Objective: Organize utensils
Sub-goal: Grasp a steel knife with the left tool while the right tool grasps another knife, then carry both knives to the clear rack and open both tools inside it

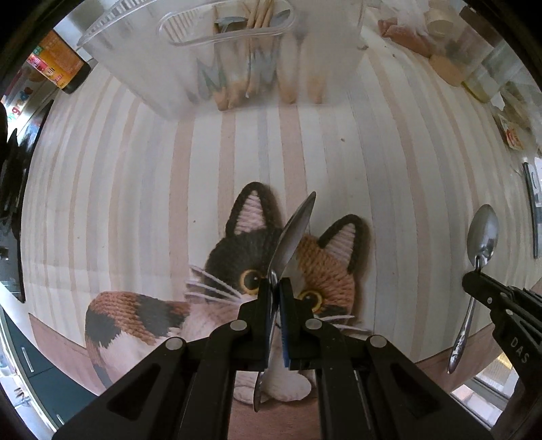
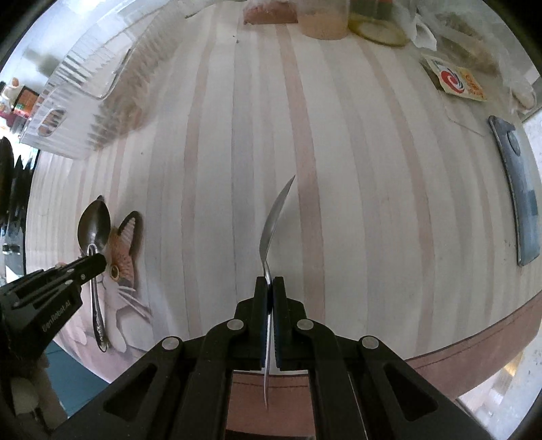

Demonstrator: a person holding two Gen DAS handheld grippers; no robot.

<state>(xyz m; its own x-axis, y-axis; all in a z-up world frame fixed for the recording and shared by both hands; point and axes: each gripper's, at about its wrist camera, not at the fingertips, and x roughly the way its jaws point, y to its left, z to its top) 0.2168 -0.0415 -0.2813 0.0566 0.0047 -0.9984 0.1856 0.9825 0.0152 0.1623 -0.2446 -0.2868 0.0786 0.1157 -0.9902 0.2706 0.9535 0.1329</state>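
Each gripper is shut on a metal spoon and holds it above the striped tablecloth. My left gripper pinches the neck of one spoon, seen edge-on, bowl pointing away, over a printed cat. The right wrist view shows that same spoon and the left gripper from the side. My right gripper clamps a second spoon, also edge-on. In the left wrist view this spoon shows in the right gripper. A clear plastic organizer with chopsticks and cutlery stands at the far side.
A dark bottle stands left of the organizer. Jars and packets crowd the far right of the table. A dark flat phone lies near the right edge. The organizer sits far left in the right wrist view.
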